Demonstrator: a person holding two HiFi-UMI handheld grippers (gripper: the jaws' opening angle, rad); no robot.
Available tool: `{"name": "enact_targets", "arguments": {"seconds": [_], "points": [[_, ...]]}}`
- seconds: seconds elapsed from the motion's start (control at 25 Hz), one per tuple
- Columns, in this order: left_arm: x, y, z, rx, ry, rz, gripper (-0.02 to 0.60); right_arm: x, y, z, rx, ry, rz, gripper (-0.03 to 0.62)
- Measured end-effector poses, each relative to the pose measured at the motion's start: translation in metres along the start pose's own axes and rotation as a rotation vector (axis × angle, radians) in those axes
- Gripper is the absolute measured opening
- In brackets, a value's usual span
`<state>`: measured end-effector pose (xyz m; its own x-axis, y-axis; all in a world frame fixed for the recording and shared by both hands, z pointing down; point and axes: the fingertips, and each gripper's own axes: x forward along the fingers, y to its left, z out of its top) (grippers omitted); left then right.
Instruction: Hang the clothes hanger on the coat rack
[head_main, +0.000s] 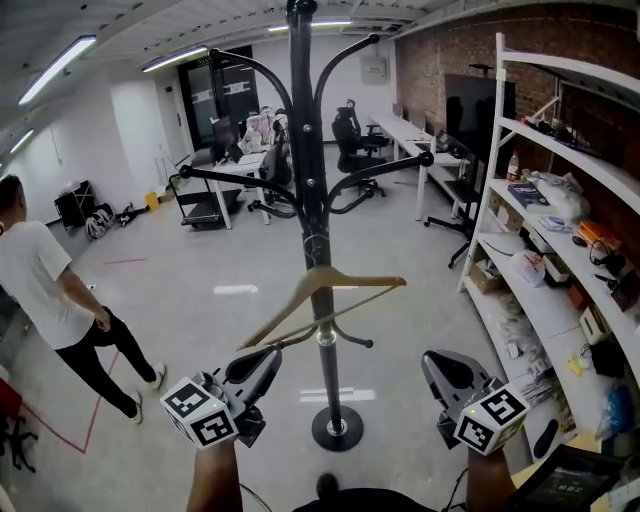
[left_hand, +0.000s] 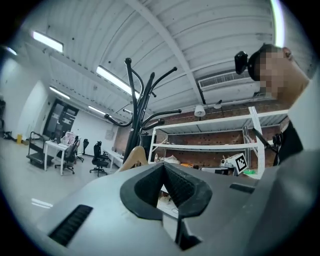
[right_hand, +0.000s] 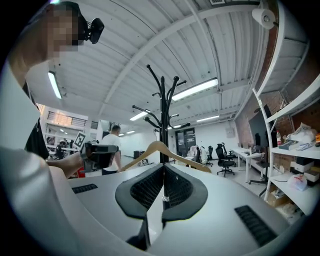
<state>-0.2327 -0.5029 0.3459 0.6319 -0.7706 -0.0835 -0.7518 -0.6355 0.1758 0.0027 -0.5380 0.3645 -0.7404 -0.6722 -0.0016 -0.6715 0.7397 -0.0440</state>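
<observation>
Left hand-held gripper (head_main: 268, 358), at 7 o'clock: jaws closed, apparently pinching the low left end of the hanger (head_main: 362, 281). The hanger sits tilted across the pole of the rack (head_main: 305, 150) at 12 o'clock, and its hook is not visibly over any peg. Right hand-held gripper (head_main: 434, 362), at 5 o'clock: closed, empty. Risk: an end grip gives weak control. The hanger may swing, strike the pole, or drop if released before the hook seats.

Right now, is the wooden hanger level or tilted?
Tilted. In the head view the hanger slopes: its left end dips toward the left tool, while its right end sits higher, in front of the coat rack.
</observation>
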Motion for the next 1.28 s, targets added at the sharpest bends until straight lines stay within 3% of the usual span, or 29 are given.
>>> {"name": "enact_targets", "arguments": {"seconds": [0.12, 0.32, 0.72, 1.0, 1.28], "points": [[-0.019, -0.028, -0.018, -0.040, 0.008, 0.030, 0.000, -0.017, 0.012, -0.007, 0.017, 0.002, 0.024, 0.008], [-0.050, -0.072, -0.045, -0.029, 0.062, 0.073, 0.000, -0.046, 0.034, -0.019, 0.040, -0.002, 0.062, 0.008], [-0.104, -0.126, -0.047, -0.019, 0.097, 0.122, 0.000, -0.078, 0.082, -0.028, 0.079, 0.024, 0.131, 0.008], [-0.165, -0.136, -0.054, -0.041, 0.074, 0.131, 0.000, -0.091, 0.132, -0.035, 0.057, 0.034, 0.100, 0.008], [-0.232, -0.139, -0.066, -0.065, 0.035, 0.217, 0.000, -0.118, 0.189, -0.048, 0.073, 0.065, 0.044, 0.008]]}}
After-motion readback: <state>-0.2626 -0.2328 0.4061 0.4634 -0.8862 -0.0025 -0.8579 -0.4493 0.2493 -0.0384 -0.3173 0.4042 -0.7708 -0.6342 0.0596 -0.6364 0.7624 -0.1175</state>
